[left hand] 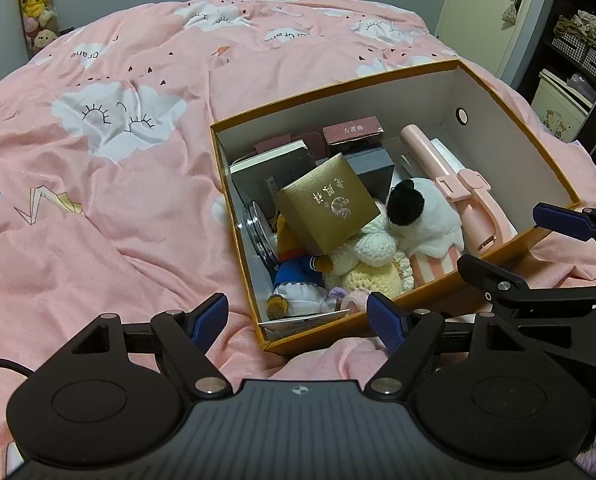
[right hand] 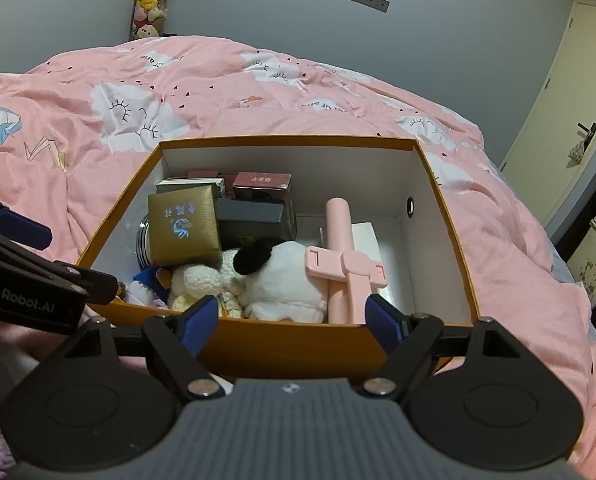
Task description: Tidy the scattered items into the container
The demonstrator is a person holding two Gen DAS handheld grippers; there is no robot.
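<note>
- The orange cardboard box (right hand: pixel 289 348) sits on the bed, on the pink quilt (left hand: pixel 109 216) toward the quilt's right side. Its near wall faces both grippers, so it is easy to reach from above.
- The left gripper (left hand: pixel 298 316) hovers over the box's near left corner with its jaws apart and nothing between them.
- The right gripper (right hand: pixel 293 318) hangs just in front of the near wall, jaws likewise apart and empty. Judging by this, both have let go and the tidying looks nearly or fully done.
- Inside, the gold gift box (left hand: pixel 326 204) lies tilted on top of the soft toys rather than flat, probably because the pile under it is uneven.
- The white plush with a black patch (right hand: pixel 285 272) and the cream crocheted toy (right hand: pixel 195 284) fill the near side, next to the pink folding holder (right hand: pixel 344 264), which lies lengthwise toward the right wall.
- Dark and maroon small boxes (right hand: pixel 261 182) are stacked against the far wall.
- A doll in blue and white (left hand: pixel 298 280) and a round clear lid or jar (left hand: pixel 257 228) are half buried; what they are exactly is hard to tell.
- No loose items show on the visible quilt, though the ground under the grippers is hidden.
</note>
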